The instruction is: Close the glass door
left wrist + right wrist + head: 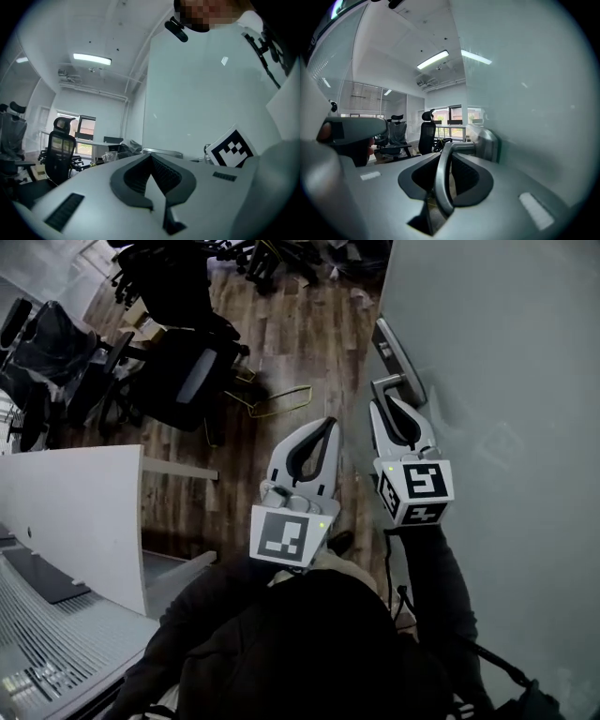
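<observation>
While right claw (385, 403) grips door handle (392, 381), left claw (327, 421) sits closed, empty. Closing step in hand; next, swing glass door (506, 343) shut.

Black office chairs (178, 381) stand on the wood-plank floor (314, 329)
</observation>
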### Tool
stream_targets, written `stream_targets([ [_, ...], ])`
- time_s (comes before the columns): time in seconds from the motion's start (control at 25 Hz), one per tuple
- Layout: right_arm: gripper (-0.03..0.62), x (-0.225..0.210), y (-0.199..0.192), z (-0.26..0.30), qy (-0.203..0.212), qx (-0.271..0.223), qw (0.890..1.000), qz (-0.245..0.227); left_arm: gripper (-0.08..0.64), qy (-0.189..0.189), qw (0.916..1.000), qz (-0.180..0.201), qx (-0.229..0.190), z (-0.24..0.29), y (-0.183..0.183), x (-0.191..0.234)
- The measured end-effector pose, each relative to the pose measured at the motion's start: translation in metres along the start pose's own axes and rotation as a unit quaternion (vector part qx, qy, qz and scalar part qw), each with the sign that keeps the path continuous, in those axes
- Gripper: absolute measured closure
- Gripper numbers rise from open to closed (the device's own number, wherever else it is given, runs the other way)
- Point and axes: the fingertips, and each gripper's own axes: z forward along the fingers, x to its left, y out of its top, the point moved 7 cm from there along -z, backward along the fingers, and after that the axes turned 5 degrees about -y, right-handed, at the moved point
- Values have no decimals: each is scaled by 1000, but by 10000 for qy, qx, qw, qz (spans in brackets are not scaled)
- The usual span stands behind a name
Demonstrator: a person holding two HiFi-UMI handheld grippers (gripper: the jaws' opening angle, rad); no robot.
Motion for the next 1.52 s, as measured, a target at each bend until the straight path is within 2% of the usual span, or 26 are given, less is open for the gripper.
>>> stream_targets([
  [0.2,525,49,-5,1,396,-65,9992,-41,563,413,9991,-44,-41,-52,0,22],
  [0.36,523,87,-4,-4,663,-86,9977,-116,563,555,9984,17,-73,-87,-3,35],
  [0.52,525,138,-13,-15,917,-39,9955,-222,563,606,9979,-141,-197,-132,-9,47],
  [0.64,525,158,-10,-22,1109,-21,9934,-306,563,616,9979,-83,-207,-148,-6,49],
  [0.8,525,176,-9,-29,1360,75,9899,-390,563,807,9965,-140,-179,-161,-3,46],
  [1.0,523,229,-17,-49,1695,56,9844,-466,563,1061,9940,-79,-255,-211,-1,42],
  [1.28,525,279,-18,-80,2175,43,9747,-515,563,1652,9861,-40,-197,-285,4,11],
  [1.52,525,322,-24,-107,2570,16,9647,-574,563,2319,9727,16,-101,-355,8,0],
])
